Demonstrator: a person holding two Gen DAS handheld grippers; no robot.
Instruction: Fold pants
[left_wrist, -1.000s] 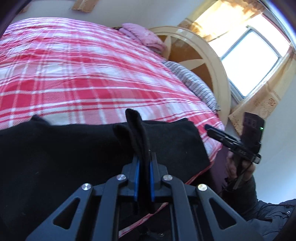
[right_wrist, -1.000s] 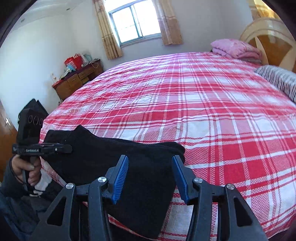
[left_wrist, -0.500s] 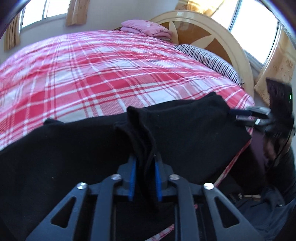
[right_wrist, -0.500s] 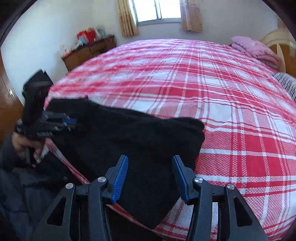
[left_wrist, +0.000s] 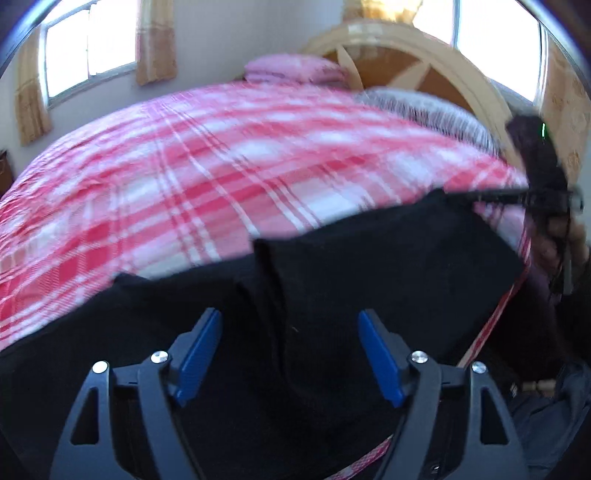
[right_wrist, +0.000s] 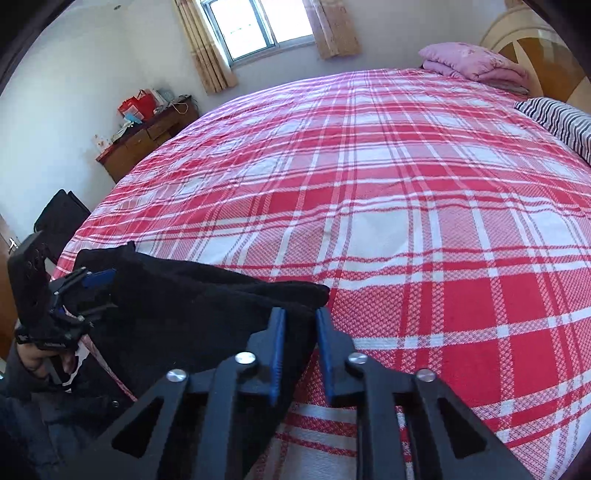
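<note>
Along the near edge of the bed (right_wrist: 406, 206), on its red plaid cover, the black pants (right_wrist: 192, 306) lie with their long axis along that edge, stretched between the two hands. At the right-hand end, the right gripper (right_wrist: 299, 350) is closing to a narrow gap on the cloth's corner fold, while the left gripper (left_wrist: 290, 354) is opening wide over the opposite end, a raised ridge of cloth loose between its blue pads, so the right hand appears better placed to lead. No readable brand or label shows on the pants.
</note>
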